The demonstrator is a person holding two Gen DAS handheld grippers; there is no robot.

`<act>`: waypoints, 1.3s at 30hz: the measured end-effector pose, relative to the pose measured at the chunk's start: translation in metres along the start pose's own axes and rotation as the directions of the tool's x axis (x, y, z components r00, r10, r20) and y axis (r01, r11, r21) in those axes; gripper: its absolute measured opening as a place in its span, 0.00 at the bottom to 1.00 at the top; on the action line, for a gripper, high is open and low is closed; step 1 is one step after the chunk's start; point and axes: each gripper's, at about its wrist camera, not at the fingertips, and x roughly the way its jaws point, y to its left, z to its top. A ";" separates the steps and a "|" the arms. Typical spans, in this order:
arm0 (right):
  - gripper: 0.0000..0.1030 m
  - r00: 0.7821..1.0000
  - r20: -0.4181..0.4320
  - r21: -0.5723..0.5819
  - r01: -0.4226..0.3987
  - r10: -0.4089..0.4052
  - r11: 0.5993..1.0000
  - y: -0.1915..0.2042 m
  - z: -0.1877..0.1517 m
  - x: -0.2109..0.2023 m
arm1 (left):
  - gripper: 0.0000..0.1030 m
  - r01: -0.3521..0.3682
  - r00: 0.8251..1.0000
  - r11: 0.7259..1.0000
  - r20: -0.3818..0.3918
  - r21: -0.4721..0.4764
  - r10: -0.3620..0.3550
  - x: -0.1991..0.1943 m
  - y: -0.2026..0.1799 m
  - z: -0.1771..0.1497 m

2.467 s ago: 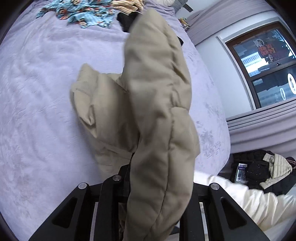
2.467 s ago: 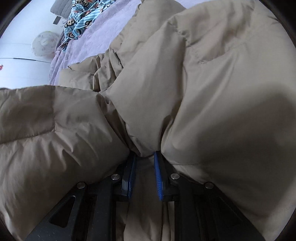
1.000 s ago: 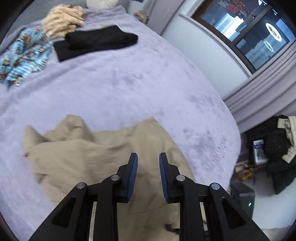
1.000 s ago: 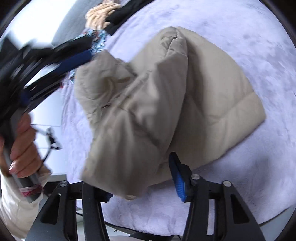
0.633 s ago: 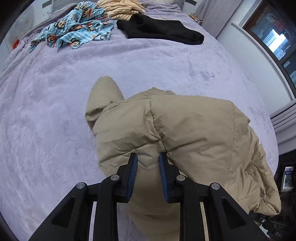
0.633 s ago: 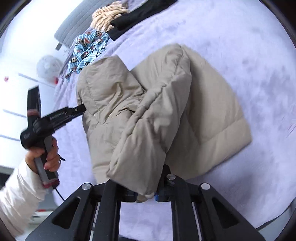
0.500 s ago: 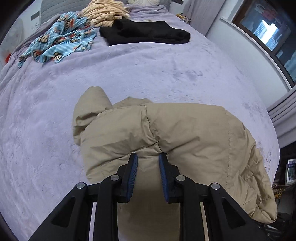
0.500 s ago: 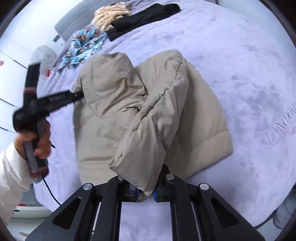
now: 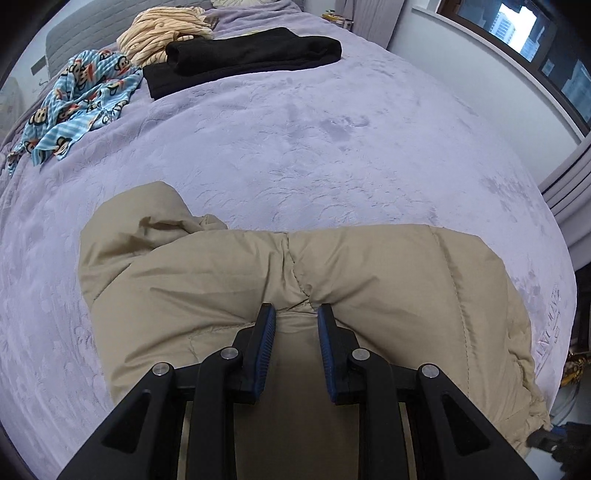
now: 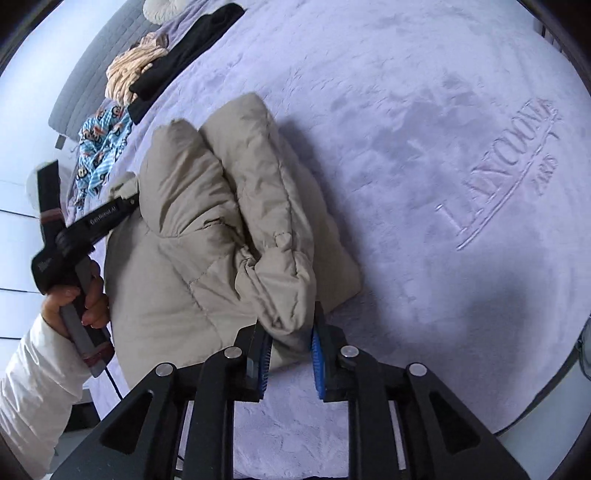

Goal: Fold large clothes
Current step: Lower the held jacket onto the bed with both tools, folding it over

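Observation:
A beige puffer jacket [image 9: 258,280] lies bunched on the lilac bed cover [image 9: 295,147]. In the left wrist view my left gripper [image 9: 293,314] has its jaws a little apart, with a fold of the jacket pinched at the tips. In the right wrist view the jacket [image 10: 207,229] lies folded over itself, and my right gripper [image 10: 288,339] holds the sleeve end between its blue pads [image 10: 317,350]. The left gripper tool [image 10: 88,221] shows at the jacket's left side, held by a hand.
A black folded garment [image 9: 240,55], a cream striped garment [image 9: 162,29] and a blue monkey-print garment [image 9: 74,99] lie at the bed's far end. A window [image 9: 517,33] and wall are at the right. The bed edge runs close below the right gripper.
The jacket was thrown down and laid flat on the bed. The left gripper came back onto the jacket's near edge. The right gripper's jaws stand a little wider around the sleeve end.

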 end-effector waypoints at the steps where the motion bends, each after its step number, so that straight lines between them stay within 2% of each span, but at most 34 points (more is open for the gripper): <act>1: 0.21 0.999 0.030 -0.011 0.014 -0.013 1.000 0.002 0.004 -0.010 | 0.24 0.001 1.000 1.000 -0.003 -0.006 -0.001 0.000 0.002 0.000; 4: 0.25 0.997 0.075 -0.057 -0.025 0.029 0.998 0.014 0.020 -0.030 | 0.24 -0.010 1.000 1.000 -0.006 -0.007 0.010 0.000 0.002 -0.002; 6: 0.35 0.996 0.058 -0.102 -0.061 0.067 0.993 0.037 0.035 -0.020 | 0.24 -0.019 1.000 1.000 -0.008 -0.008 0.019 0.000 0.001 -0.002; 9: 0.36 0.995 -0.014 -0.207 -0.102 0.101 0.973 0.073 0.047 0.009 | 0.24 -0.036 0.999 0.999 -0.016 -0.014 0.036 -0.002 0.000 -0.002; 11: 0.35 0.996 -0.072 -0.275 -0.077 0.059 0.958 0.093 0.045 0.035 | 0.24 -0.066 0.997 0.998 -0.025 -0.009 0.066 -0.008 0.000 -0.002; 13: 0.35 0.993 -0.116 -0.308 -0.031 -0.005 0.951 0.096 0.039 0.056 | 0.24 -0.088 0.996 0.996 -0.029 -0.017 0.087 -0.020 0.004 -0.003; 15: 0.35 0.986 -0.164 -0.310 -0.031 -0.022 0.950 0.090 0.033 0.074 | 0.24 -0.089 0.996 0.995 -0.029 -0.040 0.088 -0.037 0.011 -0.007; 18: 0.35 0.981 -0.191 -0.296 -0.043 -0.016 0.954 0.081 0.030 0.083 | 0.24 -0.083 0.996 0.993 -0.019 -0.080 0.082 -0.067 0.023 -0.024; 21: 0.34 0.979 -0.204 -0.326 -0.047 -0.022 0.944 0.081 0.030 0.086 | 0.24 -0.090 0.995 0.989 -0.044 -0.113 0.085 -0.088 0.030 -0.056; 25: 0.34 0.974 -0.225 -0.349 -0.054 -0.028 0.936 0.077 0.029 0.090 | 0.24 -0.075 0.992 0.984 -0.113 -0.159 0.057 -0.092 0.028 -0.107; 28: 0.34 0.967 -0.253 -0.356 -0.063 -0.031 0.932 0.074 0.028 0.095 | 0.24 -0.097 0.986 0.975 -0.151 -0.200 0.067 -0.088 0.024 -0.135; 32: 0.33 0.962 -0.264 -0.403 -0.051 -0.062 0.914 0.084 0.028 0.100 | 0.24 -0.116 0.981 0.964 -0.180 -0.241 0.073 -0.087 0.022 -0.150; 36: 0.33 0.960 -0.271 -0.397 -0.043 -0.072 0.917 0.087 0.028 0.103 | 0.24 -0.108 0.979 0.968 -0.192 -0.227 0.064 -0.090 0.021 -0.154; 38: 0.34 0.961 -0.276 -0.340 -0.064 -0.035 0.938 0.087 0.035 0.095 | 0.24 -0.107 0.978 0.968 -0.199 -0.227 0.062 -0.092 0.023 -0.158; 39: 0.34 0.965 -0.260 -0.292 -0.123 0.045 0.948 0.088 0.041 0.085 | 0.24 -0.112 0.978 0.969 -0.197 -0.220 0.068 -0.092 0.023 -0.161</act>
